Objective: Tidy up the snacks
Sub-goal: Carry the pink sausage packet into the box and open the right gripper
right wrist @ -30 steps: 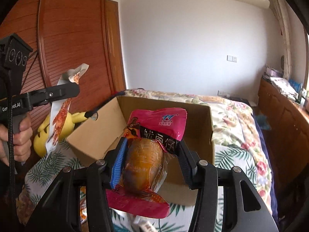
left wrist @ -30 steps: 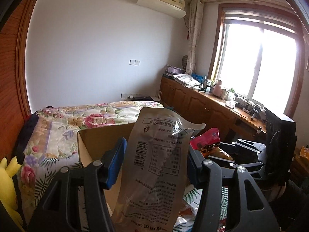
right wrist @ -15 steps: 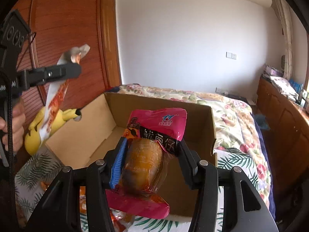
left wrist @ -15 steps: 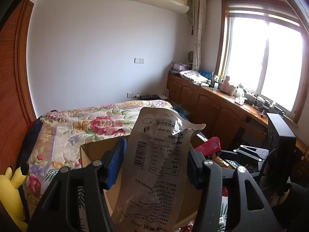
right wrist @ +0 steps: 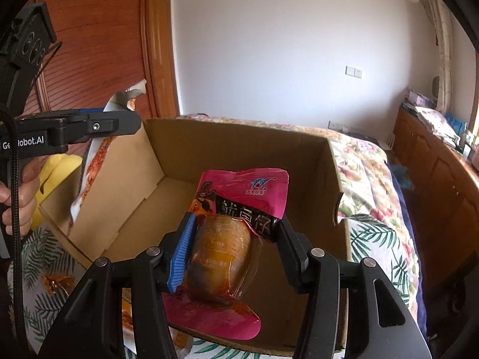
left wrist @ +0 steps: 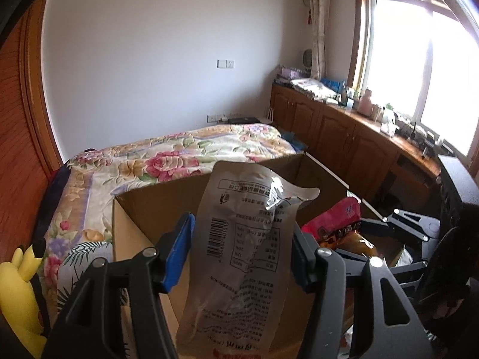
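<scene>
My left gripper (left wrist: 242, 248) is shut on a clear-backed snack packet (left wrist: 239, 257) with a barcode, held over the left wall of an open cardboard box (left wrist: 143, 209). My right gripper (right wrist: 233, 251) is shut on a pink snack packet (right wrist: 236, 218) with an orange-brown filling, held above the open cardboard box (right wrist: 239, 146), whose floor looks bare. In the right wrist view the left gripper (right wrist: 119, 125) shows at the left with its packet (right wrist: 95, 155) hanging over the box's left flap. The pink packet (left wrist: 335, 224) shows in the left wrist view at the right.
The box stands on a bed with a floral quilt (left wrist: 167, 155) and a leaf-print cover (right wrist: 377, 239). A yellow plush toy (left wrist: 18, 287) lies at the left. More snack packets (right wrist: 57, 281) lie on the cover before the box. Wooden cabinets (left wrist: 344, 131) run under the window.
Both grippers have moved forward and down over the box with their packets. The box's inside now fills more of the right wrist view.
</scene>
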`<state>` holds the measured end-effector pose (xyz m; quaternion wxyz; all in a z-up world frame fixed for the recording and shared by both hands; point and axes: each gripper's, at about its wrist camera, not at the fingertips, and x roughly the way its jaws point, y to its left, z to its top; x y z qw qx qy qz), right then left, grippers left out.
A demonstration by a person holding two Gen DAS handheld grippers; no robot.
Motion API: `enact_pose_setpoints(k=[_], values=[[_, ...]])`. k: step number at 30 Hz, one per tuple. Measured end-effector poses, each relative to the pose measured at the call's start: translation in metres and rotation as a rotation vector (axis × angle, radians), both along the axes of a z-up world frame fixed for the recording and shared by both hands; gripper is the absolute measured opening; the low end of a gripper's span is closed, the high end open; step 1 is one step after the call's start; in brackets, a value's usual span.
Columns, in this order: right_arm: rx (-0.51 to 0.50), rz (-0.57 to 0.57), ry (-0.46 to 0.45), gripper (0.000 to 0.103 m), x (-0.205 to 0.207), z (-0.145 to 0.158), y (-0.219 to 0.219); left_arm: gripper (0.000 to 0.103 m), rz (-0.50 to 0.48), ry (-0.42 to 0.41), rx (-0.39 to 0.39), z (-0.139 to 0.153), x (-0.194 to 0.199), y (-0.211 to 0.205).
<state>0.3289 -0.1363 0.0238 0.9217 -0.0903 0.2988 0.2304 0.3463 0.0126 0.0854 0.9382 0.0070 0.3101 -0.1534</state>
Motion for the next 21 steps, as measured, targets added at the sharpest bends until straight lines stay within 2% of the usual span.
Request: enact_pose_setpoints(k=[6, 8, 14, 21], values=[[-0.028, -0.004, 0.016, 0.054, 0.001, -0.010, 0.002, 0.058, -0.017, 0.049, 0.061, -0.016, -0.003, -0.017], [-0.036, -0.008, 0.008, 0.055, 0.000, -0.010, 0.003, 0.058, -0.036, 0.064, 0.053, -0.022, -0.005, -0.020], [-0.043, -0.011, 0.009, 0.056, 0.000, -0.011, 0.005, 0.059, -0.042, 0.040, 0.073, -0.025, -0.014, -0.027], [-0.033, 0.004, 0.039, 0.059, 0.001, -0.008, 0.006, 0.066, -0.039, 0.062, 0.079, -0.032, -0.015, -0.023]])
